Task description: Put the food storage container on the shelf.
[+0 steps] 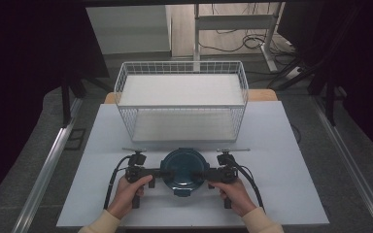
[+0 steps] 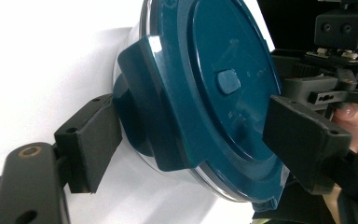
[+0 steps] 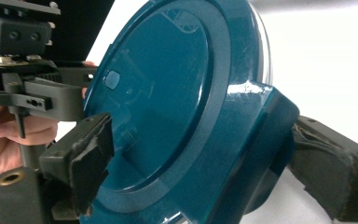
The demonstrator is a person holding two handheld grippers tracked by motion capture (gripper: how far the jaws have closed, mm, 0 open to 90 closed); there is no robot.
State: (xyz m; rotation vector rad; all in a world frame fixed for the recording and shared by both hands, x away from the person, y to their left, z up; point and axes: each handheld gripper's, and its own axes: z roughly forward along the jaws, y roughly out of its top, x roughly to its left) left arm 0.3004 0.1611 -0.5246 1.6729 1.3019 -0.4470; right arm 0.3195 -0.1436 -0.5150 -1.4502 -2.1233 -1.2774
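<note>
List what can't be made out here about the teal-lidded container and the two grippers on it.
- Contents of the container: the opaque teal lid covers it in every view.
- Left gripper: whether the pads press the lid's side latch; one jaw sits behind it, contact hidden.
- Right gripper: the same; its far jaw is behind the latch.
- Wire basket: high view, too coarse to tell whether anything small lies inside.

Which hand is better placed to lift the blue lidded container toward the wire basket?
Neither alone: left gripper and right gripper each straddle a side latch of the blue lidded container. It probably takes both to reach the wire basket.
</note>
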